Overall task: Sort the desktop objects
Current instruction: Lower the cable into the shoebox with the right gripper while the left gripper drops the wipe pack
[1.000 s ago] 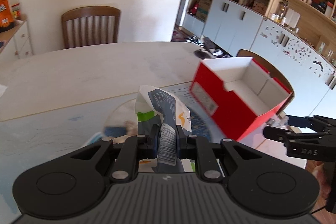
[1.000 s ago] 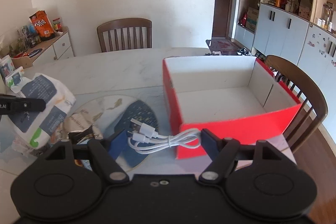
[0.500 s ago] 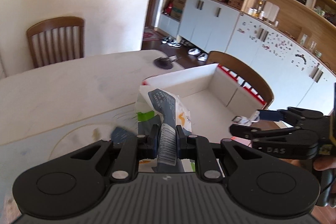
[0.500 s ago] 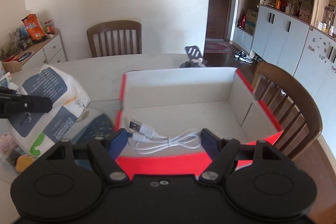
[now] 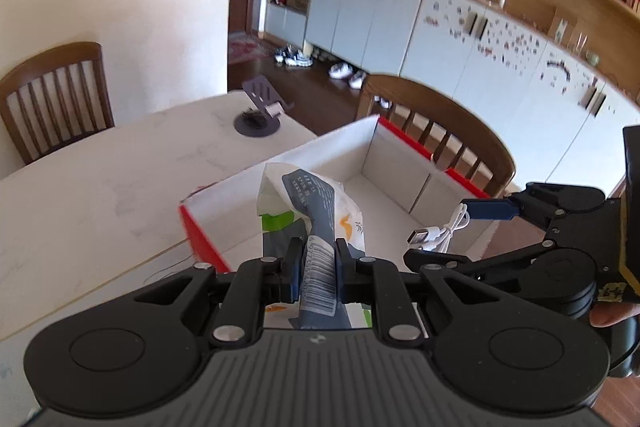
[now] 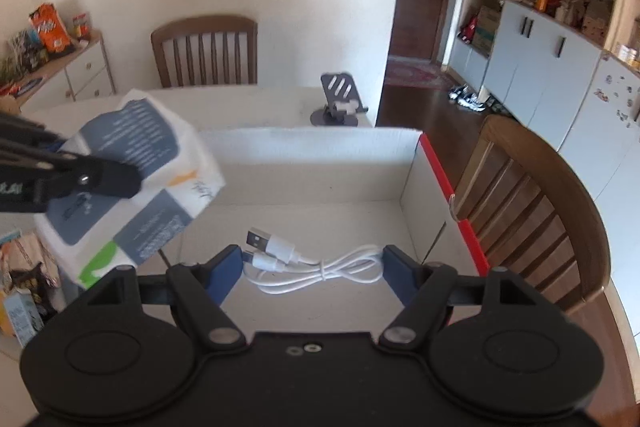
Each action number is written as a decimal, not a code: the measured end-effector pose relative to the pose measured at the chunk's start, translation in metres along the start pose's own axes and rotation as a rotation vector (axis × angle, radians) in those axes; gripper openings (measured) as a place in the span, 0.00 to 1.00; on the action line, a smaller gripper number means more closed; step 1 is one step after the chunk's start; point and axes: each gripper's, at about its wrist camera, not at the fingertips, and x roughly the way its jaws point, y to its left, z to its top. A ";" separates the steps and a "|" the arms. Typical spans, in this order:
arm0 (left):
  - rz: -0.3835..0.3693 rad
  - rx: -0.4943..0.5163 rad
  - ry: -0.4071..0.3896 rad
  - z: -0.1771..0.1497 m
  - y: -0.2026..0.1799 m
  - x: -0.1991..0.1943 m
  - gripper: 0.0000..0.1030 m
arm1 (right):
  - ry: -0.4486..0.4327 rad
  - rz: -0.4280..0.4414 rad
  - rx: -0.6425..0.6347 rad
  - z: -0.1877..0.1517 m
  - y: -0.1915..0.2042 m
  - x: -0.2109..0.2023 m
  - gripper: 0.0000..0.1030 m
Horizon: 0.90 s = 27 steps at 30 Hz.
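Red box (image 6: 436, 163) empty; left hand-held gripper (image 5: 316, 263) clamps tissue pack (image 5: 316, 203), right hand-held gripper (image 6: 314, 267) grips cable (image 6: 320, 265).

The left gripper (image 5: 317, 259) points steeply downward, its black jaws nearly together — pinched on the sealed end of a white, blue-grey and green plastic packet (image 5: 310, 205); the right gripper (image 6: 313, 267) tilts down likewise, its blue-padded jaws spread wide around a bundled white USB cable (image 6: 316, 263); a fingertip (image 5: 610, 315) shows behind it.
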 end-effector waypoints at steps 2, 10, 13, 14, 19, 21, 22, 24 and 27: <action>0.017 0.027 0.028 0.006 -0.005 0.018 0.14 | 0.035 0.013 -0.021 0.001 -0.007 0.011 0.73; 0.065 0.128 0.153 0.016 -0.020 0.082 0.14 | 0.194 0.082 -0.127 -0.002 -0.020 0.058 0.73; 0.079 0.145 0.194 0.018 -0.024 0.102 0.14 | 0.216 0.068 -0.184 0.000 -0.016 0.069 0.73; 0.083 0.152 0.207 0.018 -0.026 0.108 0.14 | 0.231 0.079 -0.200 0.000 -0.015 0.073 0.73; 0.081 0.166 0.266 0.013 -0.030 0.129 0.14 | 0.291 0.098 -0.246 -0.001 -0.009 0.087 0.73; 0.074 0.178 0.288 0.011 -0.033 0.136 0.14 | 0.320 0.087 -0.261 -0.003 -0.012 0.093 0.73; 0.074 0.185 0.301 0.010 -0.034 0.139 0.14 | 0.330 0.083 -0.265 -0.003 -0.012 0.095 0.73; 0.077 0.196 0.323 0.008 -0.036 0.145 0.14 | 0.348 0.085 -0.268 -0.004 -0.013 0.098 0.73; 0.062 0.192 0.363 0.006 -0.036 0.152 0.14 | 0.356 0.081 -0.283 -0.005 -0.013 0.101 0.73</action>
